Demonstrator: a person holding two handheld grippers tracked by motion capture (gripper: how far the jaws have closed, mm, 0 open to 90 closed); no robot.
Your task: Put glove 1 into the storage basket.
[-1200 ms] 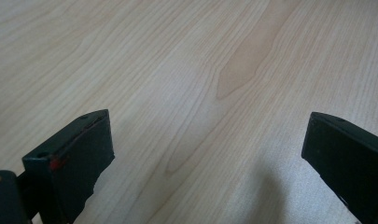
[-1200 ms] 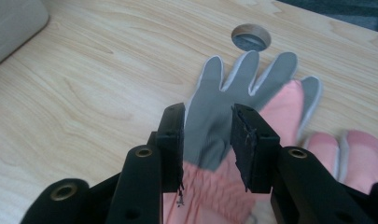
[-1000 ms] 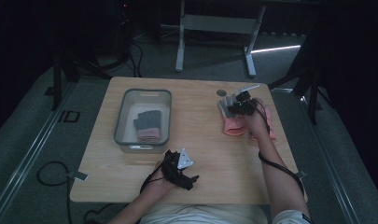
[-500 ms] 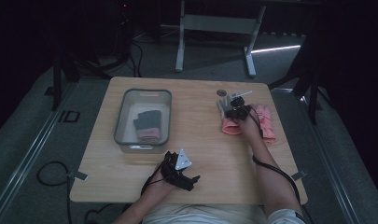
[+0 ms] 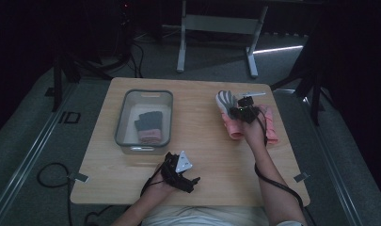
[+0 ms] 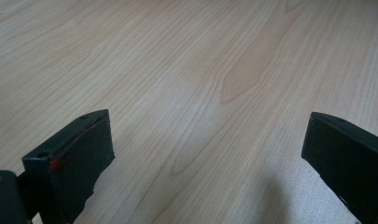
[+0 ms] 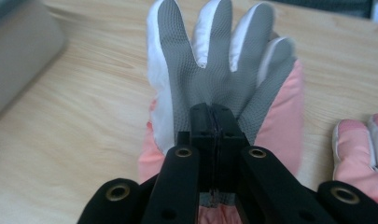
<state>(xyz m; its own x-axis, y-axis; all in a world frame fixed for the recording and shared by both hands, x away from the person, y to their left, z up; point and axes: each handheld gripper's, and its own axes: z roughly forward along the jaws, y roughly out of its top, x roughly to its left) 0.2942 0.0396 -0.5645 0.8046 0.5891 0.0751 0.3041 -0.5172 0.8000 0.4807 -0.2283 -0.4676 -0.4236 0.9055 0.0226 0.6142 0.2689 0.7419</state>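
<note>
Since the earlier frames, the right tongs (image 5: 236, 111) are sitting farther toward the tabletop's (image 5: 202, 141) middle, and their jaws have just been closing, with glove fabric between them. They are now pinching the glove (image 7: 214, 70) shut at its palm, the two black jaws pressed together on a fold of the grey material.

Largest to smallest: the pale wooden tabletop is carrying everything. On its left half a grey bin (image 5: 144, 121) is standing, with another glove (image 5: 147, 126), dark grey with a pink cuff, lying inside it. On the right half the gripped glove is lying palm up: a grey, fine-textured palm and finger fronts, white showing along the finger sides and between the fingers, and a pink body and cuff running back under the tongs. Its four fingers are spreading away from the person. Just beside it, on the right, a second pink glove (image 7: 364, 144) is lying on the wood.

Near the front edge the left tongs (image 5: 181, 170) are resting low over bare wood, jaws standing wide apart with nothing between them.
</note>
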